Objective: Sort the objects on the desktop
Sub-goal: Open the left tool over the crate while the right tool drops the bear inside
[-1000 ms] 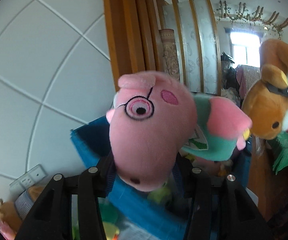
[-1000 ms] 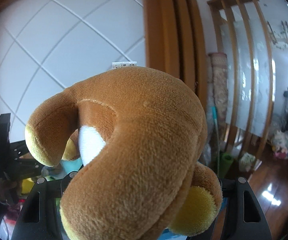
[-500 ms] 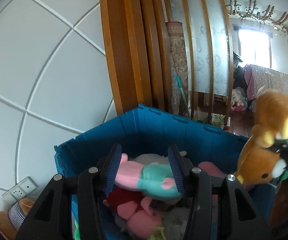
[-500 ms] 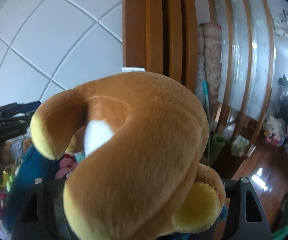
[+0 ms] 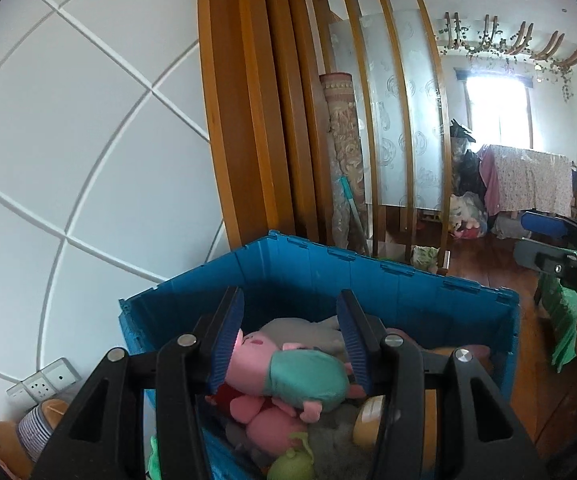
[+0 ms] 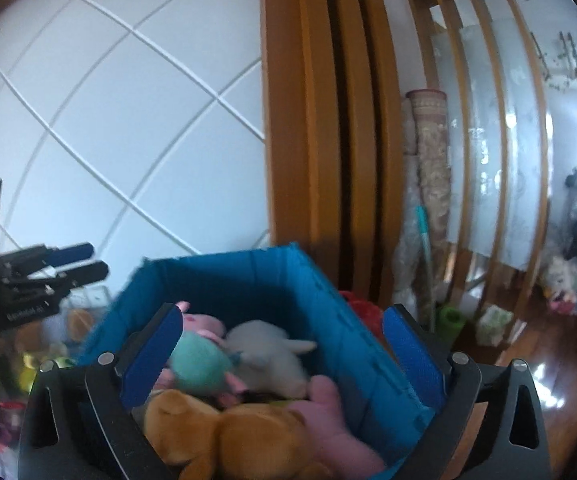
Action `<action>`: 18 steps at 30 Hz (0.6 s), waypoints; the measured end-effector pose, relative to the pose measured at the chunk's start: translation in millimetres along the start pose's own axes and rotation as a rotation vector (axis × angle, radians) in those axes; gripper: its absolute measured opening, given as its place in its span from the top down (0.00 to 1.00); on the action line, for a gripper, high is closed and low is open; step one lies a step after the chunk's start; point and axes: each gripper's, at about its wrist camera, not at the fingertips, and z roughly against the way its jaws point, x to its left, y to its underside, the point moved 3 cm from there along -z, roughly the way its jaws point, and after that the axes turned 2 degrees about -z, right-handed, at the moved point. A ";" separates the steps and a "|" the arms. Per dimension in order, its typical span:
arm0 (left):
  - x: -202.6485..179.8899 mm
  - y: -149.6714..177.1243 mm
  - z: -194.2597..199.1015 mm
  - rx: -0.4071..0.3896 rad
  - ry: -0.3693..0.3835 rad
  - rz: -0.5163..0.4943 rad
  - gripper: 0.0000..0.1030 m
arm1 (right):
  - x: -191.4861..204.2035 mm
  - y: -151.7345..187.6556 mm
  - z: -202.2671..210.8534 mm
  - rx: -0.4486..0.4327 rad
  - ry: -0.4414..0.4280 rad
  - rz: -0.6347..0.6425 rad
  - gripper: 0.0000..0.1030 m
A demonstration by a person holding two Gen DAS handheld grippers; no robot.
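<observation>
A blue bin stands against the white wall and holds several plush toys. The pink pig plush with the teal shirt lies on top of the pile. My left gripper hovers over it with the blue pads apart and nothing pressed between them. In the right wrist view the brown bear plush lies in the bin beside the pig and a white plush. My right gripper is above them, its jaws opening wide and holding nothing. Each gripper shows at the edge of the other's view.
A wooden pillar and a rolled carpet rise behind the bin. Wall sockets and a striped plush sit low on the left. More toys lie left of the bin. Wooden floor stretches to the right.
The pig left my left gripper and landed in the bin. The brown bear then dropped out of my right gripper into the bin as its jaws spread wider.
</observation>
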 end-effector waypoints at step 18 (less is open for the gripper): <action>10.3 61.1 68.3 -0.011 -0.128 0.049 0.53 | 61.6 57.9 89.4 -0.053 -0.019 0.001 0.01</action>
